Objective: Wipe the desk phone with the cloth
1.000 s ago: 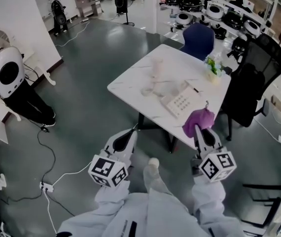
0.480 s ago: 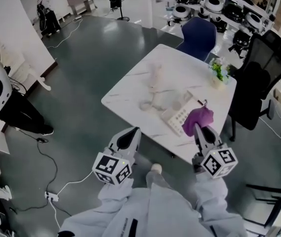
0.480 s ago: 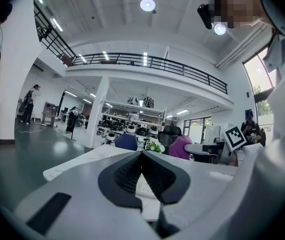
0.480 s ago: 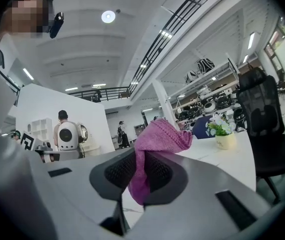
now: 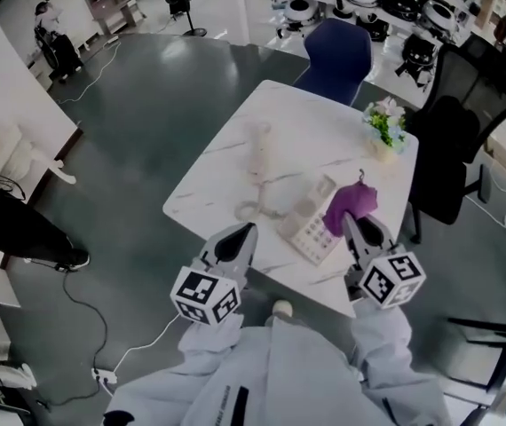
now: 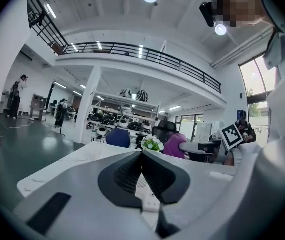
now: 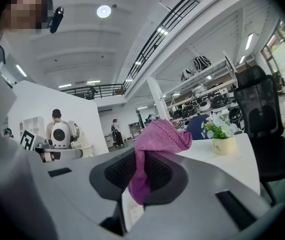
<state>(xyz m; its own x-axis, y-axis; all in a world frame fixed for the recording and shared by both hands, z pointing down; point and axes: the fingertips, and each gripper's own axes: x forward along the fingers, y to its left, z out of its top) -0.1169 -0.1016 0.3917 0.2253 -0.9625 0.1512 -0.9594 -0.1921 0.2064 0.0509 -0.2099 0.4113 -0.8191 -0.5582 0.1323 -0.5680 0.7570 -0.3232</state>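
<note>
A white desk phone lies near the front edge of the white marble table. My right gripper is shut on a purple cloth, which bunches above its jaws beside the phone's right end. In the right gripper view the cloth stands up between the pads and hangs below them, with the phone underneath. My left gripper is shut and holds nothing, just off the table's front edge, left of the phone. In the left gripper view the phone's keypad shows below its jaws.
A small pot of flowers stands at the table's far right. A pale blurred object lies on the table left of the phone. A blue chair is behind the table, a black office chair to its right. A cable with a power strip lies on the floor.
The table has come closer in the head view. Both grippers have moved up to its front edge, and the cloth now sits beside the phone's right end.
</note>
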